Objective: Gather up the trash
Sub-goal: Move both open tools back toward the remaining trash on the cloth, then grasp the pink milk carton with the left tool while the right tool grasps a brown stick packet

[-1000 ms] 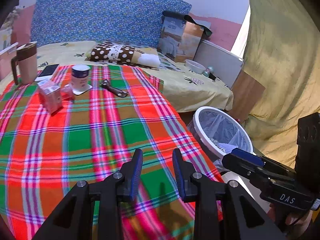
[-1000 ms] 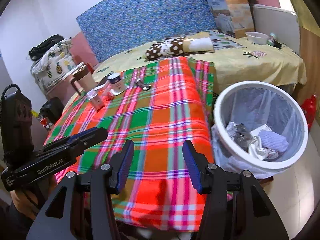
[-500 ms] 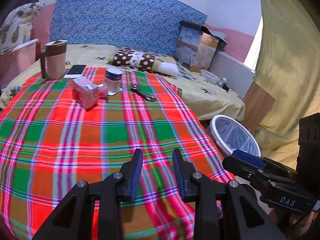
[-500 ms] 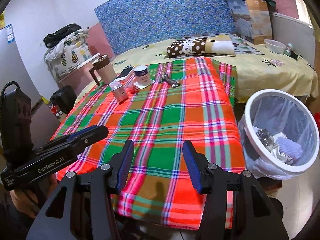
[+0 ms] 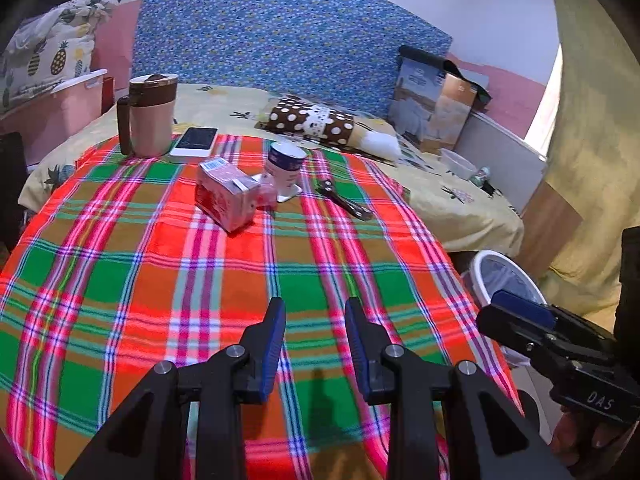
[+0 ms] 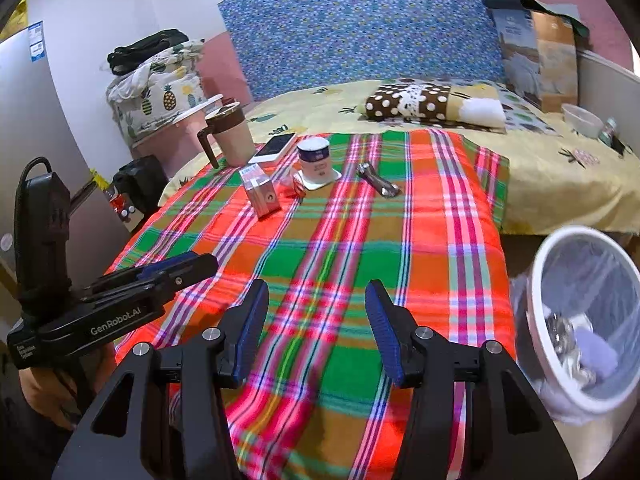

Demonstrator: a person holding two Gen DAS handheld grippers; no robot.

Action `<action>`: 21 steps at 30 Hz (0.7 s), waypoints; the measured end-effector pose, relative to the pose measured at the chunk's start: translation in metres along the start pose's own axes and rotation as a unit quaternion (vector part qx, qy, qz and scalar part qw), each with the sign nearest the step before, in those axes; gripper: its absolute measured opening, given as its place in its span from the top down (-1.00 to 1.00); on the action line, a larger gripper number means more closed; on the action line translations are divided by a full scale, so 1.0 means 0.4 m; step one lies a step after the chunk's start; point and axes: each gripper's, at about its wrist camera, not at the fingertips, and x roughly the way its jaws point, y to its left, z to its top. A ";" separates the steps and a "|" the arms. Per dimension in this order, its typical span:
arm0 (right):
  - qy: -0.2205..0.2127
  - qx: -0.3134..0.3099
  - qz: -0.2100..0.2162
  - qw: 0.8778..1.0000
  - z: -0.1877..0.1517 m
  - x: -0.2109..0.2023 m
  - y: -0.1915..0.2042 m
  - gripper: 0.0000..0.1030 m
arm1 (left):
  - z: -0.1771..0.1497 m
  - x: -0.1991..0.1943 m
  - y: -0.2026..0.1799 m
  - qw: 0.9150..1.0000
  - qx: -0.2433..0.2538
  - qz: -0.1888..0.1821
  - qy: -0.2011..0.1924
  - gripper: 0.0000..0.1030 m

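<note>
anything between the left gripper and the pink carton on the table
Nothing: in the left wrist view only bare plaid tablecloth lies between the open left gripper and the pink carton.

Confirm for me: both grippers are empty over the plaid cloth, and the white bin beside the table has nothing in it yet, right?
Not quite. The white bin already holds trash: crumpled pieces lie at its bottom, as the right wrist view shows. The rest stands: left gripper and right gripper are both empty over the plaid cloth.

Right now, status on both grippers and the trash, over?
Left gripper and right gripper open, empty. Pink drink carton lying on plaid cloth. White lined bin beside the table, partly filled. Path clear.
</note>
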 end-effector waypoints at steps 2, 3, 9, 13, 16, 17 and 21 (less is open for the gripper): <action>-0.002 -0.004 0.001 1.000 0.013 0.008 -0.003 -0.02 | 0.015 0.010 0.008 1.000 -0.001 0.005 -0.001 0.41; -0.002 -0.007 0.001 1.000 0.021 0.015 -0.006 -0.02 | 0.024 0.017 0.012 1.000 -0.002 0.009 -0.002 0.41; -0.001 -0.012 0.005 1.000 0.063 0.056 -0.035 -0.02 | 0.081 0.063 0.044 0.999 -0.011 0.030 -0.003 0.41; 0.006 -0.017 0.005 1.000 0.095 0.098 -0.060 -0.01 | 0.128 0.101 0.068 0.999 -0.018 0.043 -0.001 0.41; 0.011 -0.020 0.002 1.000 0.116 0.132 -0.078 -0.01 | 0.167 0.130 0.086 0.998 -0.024 0.053 -0.006 0.40; 0.013 -0.021 0.002 1.000 0.122 0.139 -0.084 -0.01 | 0.180 0.141 0.092 0.998 -0.027 0.057 -0.008 0.34; 0.025 -0.024 -0.001 0.999 0.145 0.182 -0.103 -0.02 | 0.219 0.181 0.115 0.996 -0.032 0.077 -0.018 0.07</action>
